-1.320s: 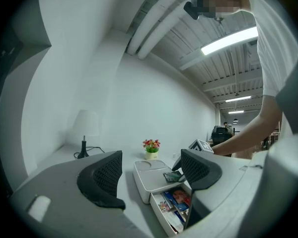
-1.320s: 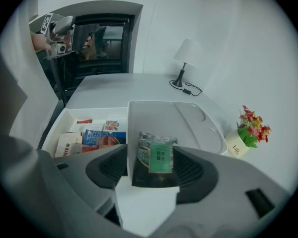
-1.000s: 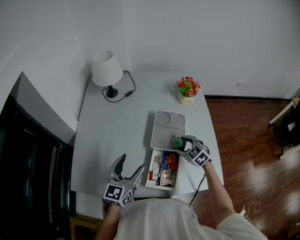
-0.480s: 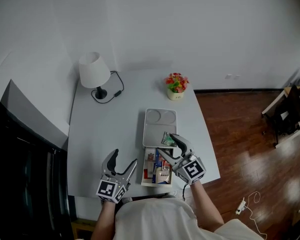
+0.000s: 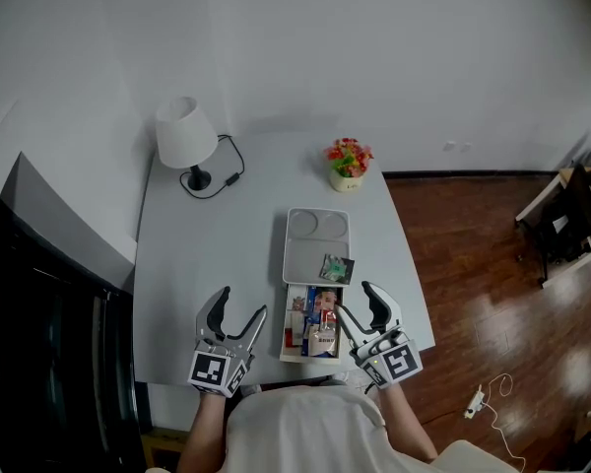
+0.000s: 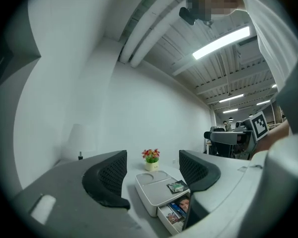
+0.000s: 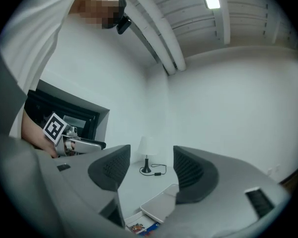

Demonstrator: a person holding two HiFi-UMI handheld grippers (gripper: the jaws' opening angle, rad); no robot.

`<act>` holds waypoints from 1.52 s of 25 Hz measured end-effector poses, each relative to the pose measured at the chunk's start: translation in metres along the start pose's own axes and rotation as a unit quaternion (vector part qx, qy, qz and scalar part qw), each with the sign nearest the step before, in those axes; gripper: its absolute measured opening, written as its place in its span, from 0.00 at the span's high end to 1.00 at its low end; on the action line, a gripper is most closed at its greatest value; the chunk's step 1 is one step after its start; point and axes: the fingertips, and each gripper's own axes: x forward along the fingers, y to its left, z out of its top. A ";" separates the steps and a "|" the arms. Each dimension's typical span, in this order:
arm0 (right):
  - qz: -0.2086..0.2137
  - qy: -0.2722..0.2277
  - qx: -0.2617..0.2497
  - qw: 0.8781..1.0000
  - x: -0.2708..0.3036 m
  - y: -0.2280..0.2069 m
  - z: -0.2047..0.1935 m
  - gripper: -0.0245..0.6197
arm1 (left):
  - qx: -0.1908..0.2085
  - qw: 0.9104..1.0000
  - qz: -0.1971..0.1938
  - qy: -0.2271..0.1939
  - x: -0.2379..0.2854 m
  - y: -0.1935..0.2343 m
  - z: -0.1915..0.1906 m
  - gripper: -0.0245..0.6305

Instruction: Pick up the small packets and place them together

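While both grippers hang at the near end of the white organiser box [image 5: 300,254], its drawer [image 5: 287,335] stands pulled out toward the person. Right gripper [image 5: 359,306], beside the drawer's right wall: jaws apart, having just been closing, nothing between them. Left gripper [image 5: 239,306], left of the drawer: jaws spread wide, empty. One green packet [image 5: 336,268] lies on the box lid's near right corner, ahead and slightly left of the right fingertips, long axis skewed across the lid; the right gripper is nearer. Drawer packets [image 5: 317,323]: several, too crowded to count.
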 end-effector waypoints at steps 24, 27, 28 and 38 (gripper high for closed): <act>0.178 0.374 -0.080 0.907 -0.025 0.027 -0.189 0.56 | -0.044 0.998 -0.028 0.032 -0.005 -0.020 -0.030 0.48; 0.191 0.395 -0.083 0.895 -0.022 0.032 -0.210 0.56 | -0.052 0.998 -0.029 0.028 -0.009 -0.021 -0.029 0.50; 0.197 0.404 -0.089 0.889 -0.023 0.034 -0.218 0.56 | -0.054 0.998 -0.028 0.027 -0.010 -0.021 -0.028 0.50; 0.286 0.517 -0.218 0.777 -0.030 0.041 -0.276 0.55 | -0.053 0.998 -0.014 0.027 -0.017 -0.015 -0.028 0.50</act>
